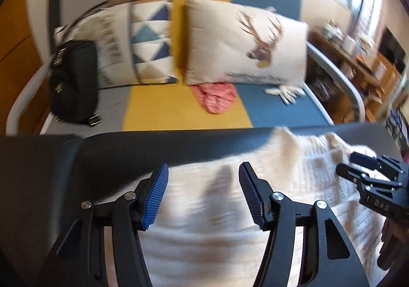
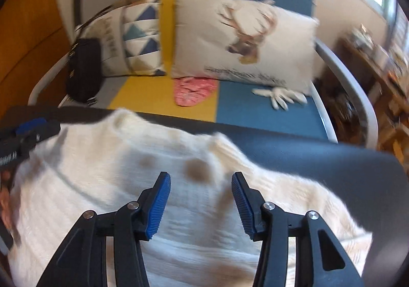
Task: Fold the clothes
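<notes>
My left gripper (image 1: 203,193) hangs with its blue pads spread apart and nothing between them, tilted down over the cream knitted sweater (image 1: 230,210). My right gripper (image 2: 200,201) is likewise released, jaws parted and empty above the same sweater (image 2: 153,184), which shows a few brownish blotches in the right wrist view. From the left wrist view my right gripper (image 1: 345,164) sits at the far right edge, over the sweater's right part, with fingers of my hand (image 1: 391,243) below it. The sweater lies spread on the dark counter (image 1: 127,151), its far edge bunched near the counter's rim. Beyond the counter stands a sofa (image 1: 179,108) in grey, yellow and blue stripes, carrying a deer-print pillow (image 1: 242,41), a triangle-pattern pillow (image 1: 150,39), a black bag (image 1: 72,82), a pink cloth (image 1: 214,97) and a white glove (image 1: 283,92).
</notes>
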`<state>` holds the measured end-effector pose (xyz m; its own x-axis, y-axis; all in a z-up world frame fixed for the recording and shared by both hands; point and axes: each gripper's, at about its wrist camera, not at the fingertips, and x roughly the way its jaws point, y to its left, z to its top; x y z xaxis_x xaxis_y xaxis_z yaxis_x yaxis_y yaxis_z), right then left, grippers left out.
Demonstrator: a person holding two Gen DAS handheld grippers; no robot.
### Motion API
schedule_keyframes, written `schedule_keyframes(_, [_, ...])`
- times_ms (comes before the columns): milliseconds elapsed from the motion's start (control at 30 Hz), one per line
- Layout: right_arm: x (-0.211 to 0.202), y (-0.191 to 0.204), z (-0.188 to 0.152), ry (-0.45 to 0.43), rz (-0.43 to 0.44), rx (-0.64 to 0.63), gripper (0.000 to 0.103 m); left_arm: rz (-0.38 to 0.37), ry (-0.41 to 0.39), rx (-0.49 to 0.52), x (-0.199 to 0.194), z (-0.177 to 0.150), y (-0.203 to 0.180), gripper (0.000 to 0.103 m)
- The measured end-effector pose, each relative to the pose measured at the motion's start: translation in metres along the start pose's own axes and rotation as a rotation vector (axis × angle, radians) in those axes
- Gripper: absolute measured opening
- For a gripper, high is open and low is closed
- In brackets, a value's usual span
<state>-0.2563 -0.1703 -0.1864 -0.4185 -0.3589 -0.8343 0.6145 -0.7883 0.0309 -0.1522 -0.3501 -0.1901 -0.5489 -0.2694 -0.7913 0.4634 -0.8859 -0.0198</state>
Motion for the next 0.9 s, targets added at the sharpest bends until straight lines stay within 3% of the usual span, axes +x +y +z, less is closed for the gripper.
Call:
schedule_keyframes(33, [0.003,-0.007,-0.003,0.001,-0.004,0.013,0.05,0.037,0.026,0.008,0.009,-0.001,-0.003,0.062])
schedule_keyframes(133, [0.006,-0.019,-0.006,-0.014,0.023,0.035,0.05,0.039,0.049,-0.028,0.019,0.0,0.002,0.062])
schedule_keyframes(233, [-0.003,-0.019,-0.005,-0.004,0.027,0.01,0.05,-0.003,0.005,-0.088,0.0,-0.004,0.017,0.061])
schedule_keyframes(300, [-0.021,-0.019,-0.01,-0.049,0.057,0.005,0.05,-0.021,-0.032,-0.135,-0.018,-0.012,0.034,0.061])
schedule_keyframes(367, [-0.029,-0.022,-0.017,-0.061,0.03,-0.002,0.05,-0.017,-0.055,-0.168,-0.03,-0.018,0.052,0.061])
schedule_keyframes(467, [-0.02,-0.036,-0.026,-0.001,-0.053,0.03,0.05,0.039,0.028,-0.173,-0.01,-0.021,0.076,0.061])
schedule_keyframes(567, [-0.015,-0.051,-0.03,-0.013,-0.021,0.088,0.051,0.053,0.067,-0.2,0.001,-0.016,0.091,0.062])
schedule_keyframes(667, [-0.037,-0.054,-0.033,-0.033,0.002,0.11,0.051,0.01,0.03,-0.269,-0.022,-0.019,0.102,0.061])
schedule_keyframes(800, [-0.082,-0.054,-0.057,-0.094,0.004,0.084,0.051,-0.053,-0.04,-0.245,-0.068,-0.044,0.089,0.061])
schedule_keyframes(900, [-0.102,-0.052,-0.083,-0.088,-0.01,0.082,0.051,-0.087,-0.05,-0.188,-0.088,-0.075,0.065,0.061])
